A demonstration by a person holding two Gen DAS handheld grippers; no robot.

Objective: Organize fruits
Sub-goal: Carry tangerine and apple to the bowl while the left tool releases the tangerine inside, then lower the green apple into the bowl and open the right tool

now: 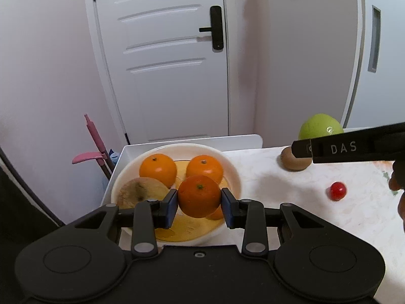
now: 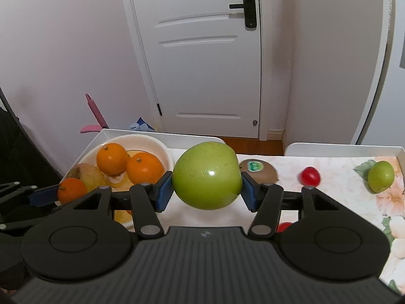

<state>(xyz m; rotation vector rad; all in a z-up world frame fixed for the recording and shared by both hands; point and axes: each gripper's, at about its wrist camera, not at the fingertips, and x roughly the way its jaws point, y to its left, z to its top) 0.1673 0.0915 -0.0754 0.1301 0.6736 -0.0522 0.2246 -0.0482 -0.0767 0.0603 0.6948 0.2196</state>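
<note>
In the left wrist view, the left tongs [image 1: 199, 202] pinch an orange [image 1: 199, 195] at lower centre above the bowl [image 1: 233, 174], while in the right wrist view the right tongs [image 2: 206, 191] pinch a green apple [image 2: 207, 176] at frame centre over the table [image 2: 336, 192].

Two oranges [image 1: 158, 168] and a brownish pear [image 1: 141, 191] lie in the white bowl [image 1: 231, 167] at left; a third orange [image 1: 199, 196] hangs above it; a big green apple [image 2: 207, 175] is lifted; kiwi [image 2: 263, 171], red tomato [image 2: 310, 176], small green fruit [image 2: 381, 176] lie right.
</note>
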